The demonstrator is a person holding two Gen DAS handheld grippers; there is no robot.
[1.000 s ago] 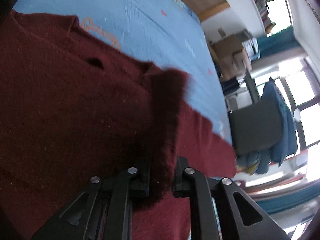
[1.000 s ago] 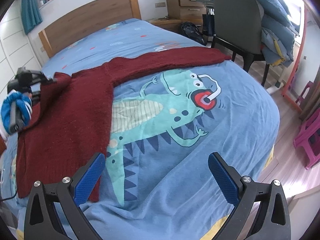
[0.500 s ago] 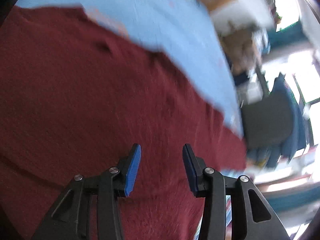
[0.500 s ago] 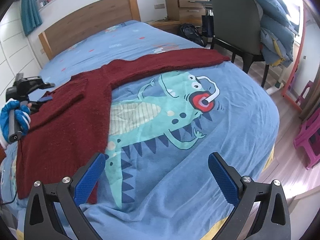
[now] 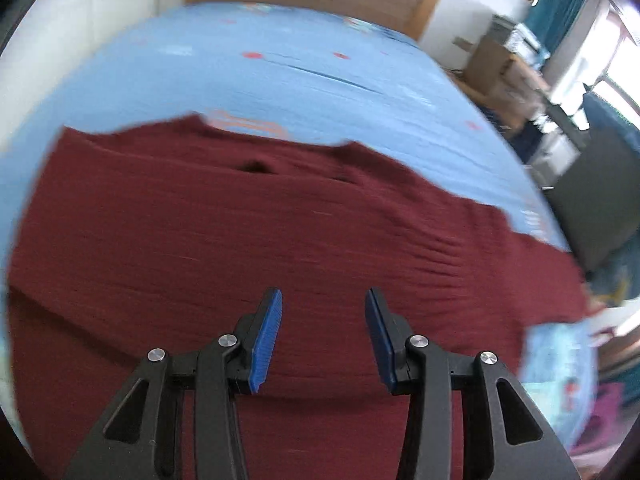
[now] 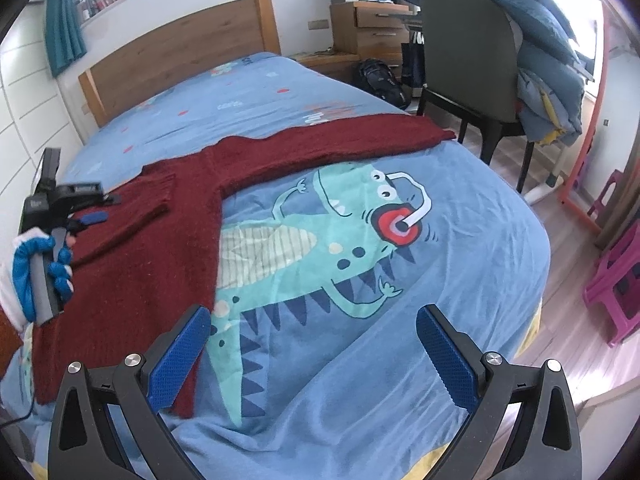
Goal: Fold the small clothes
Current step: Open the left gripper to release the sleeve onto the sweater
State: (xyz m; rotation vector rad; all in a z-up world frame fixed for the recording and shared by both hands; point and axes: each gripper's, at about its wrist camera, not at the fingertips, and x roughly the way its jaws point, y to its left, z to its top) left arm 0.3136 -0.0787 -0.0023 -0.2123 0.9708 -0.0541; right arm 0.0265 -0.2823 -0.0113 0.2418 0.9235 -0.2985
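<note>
From the left wrist, the left gripper (image 5: 323, 334) was seen partly open and empty, directly over the maroon sweater (image 5: 280, 240).

From the right wrist, the right gripper (image 6: 312, 356) stood wide open, empty; the outstretched sleeve (image 6: 340, 142) was seen ahead, its long axis crosswise on the bed (image 6: 460, 280).

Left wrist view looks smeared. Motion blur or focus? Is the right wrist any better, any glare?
Left wrist view: the bedspread and maroon sweater are streaked while the left gripper stays crisp, so it looks like motion blur; the window side is blown out. Right wrist view: sharp, sweater knit and dinosaur print clear, window at the right edge overexposed, fisheye bending at the rim.
</note>
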